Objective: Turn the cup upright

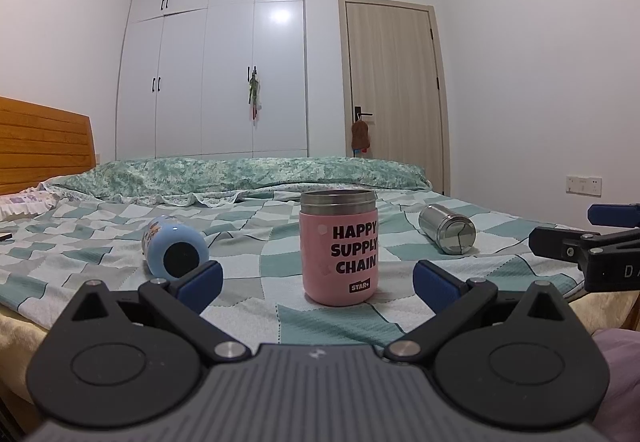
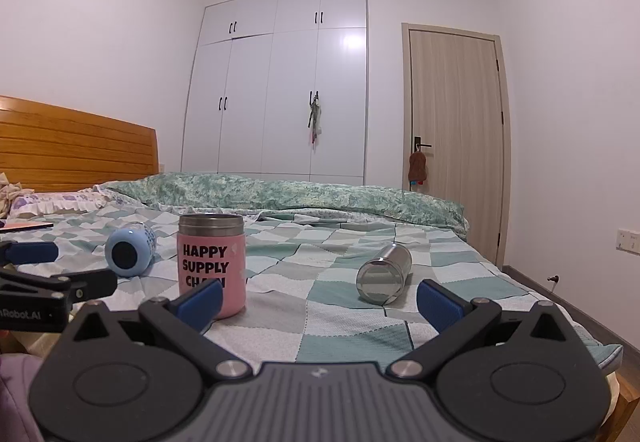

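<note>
We found three vessels on the bed [image 1: 120, 274], and only two of them needed turning. The pink cup [image 1: 338, 247] stood upright already, open steel rim on top, so we judged the work lay with the two on their sides. The steel cup [image 2: 384, 273] lay on the checked cover with its long axis running away from us and slightly to the right, its round end facing our right claw [image 2: 318, 298]. It sat ahead of that claw, between its two blue pads and a little beyond them, not touching either. The blue cup [image 1: 176, 247] lay the same way on the far side of the pink one, base toward us, just beyond the left pad of our left claw [image 1: 318, 280].

Both claws stood wide apart and held nothing. We judged the right claw nearer the steel cup and the left nearer the blue one; a grasp across the barrel, then a swing of the far end upward, seemed the likely call.

The right view showed the steel cup's near end almost square on. The left view showed more of its flank, and the right claw [image 1: 584, 238] beside it. Neither view let us tell which end was the mouth.
</note>
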`<act>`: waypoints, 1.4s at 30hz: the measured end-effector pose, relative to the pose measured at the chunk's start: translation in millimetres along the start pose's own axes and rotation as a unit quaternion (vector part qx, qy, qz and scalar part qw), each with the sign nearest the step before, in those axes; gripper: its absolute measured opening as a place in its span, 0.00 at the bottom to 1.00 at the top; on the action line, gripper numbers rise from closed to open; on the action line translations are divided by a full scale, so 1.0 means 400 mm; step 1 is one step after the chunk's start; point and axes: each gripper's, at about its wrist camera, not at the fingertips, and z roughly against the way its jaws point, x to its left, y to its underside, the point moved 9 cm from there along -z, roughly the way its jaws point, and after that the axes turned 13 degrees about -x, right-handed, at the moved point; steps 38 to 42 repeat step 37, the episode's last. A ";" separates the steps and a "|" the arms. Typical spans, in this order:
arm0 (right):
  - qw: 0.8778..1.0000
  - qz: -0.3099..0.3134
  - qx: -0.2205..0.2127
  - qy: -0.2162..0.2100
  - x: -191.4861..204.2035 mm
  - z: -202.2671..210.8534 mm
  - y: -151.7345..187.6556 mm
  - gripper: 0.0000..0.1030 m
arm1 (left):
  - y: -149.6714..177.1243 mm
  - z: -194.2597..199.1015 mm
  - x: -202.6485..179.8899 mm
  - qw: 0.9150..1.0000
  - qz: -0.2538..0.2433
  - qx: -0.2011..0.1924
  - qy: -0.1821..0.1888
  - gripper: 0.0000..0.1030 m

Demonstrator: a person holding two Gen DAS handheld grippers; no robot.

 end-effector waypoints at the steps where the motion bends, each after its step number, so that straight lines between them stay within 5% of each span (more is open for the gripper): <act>1: 1.000 0.000 0.000 0.000 0.000 0.000 0.000 1.00 | 0.000 0.000 0.000 1.000 0.000 0.000 0.000 1.00; 42: 1.000 0.002 0.001 -0.001 0.002 0.000 0.000 1.00 | -0.011 0.007 0.004 1.000 0.011 -0.012 -0.006 1.00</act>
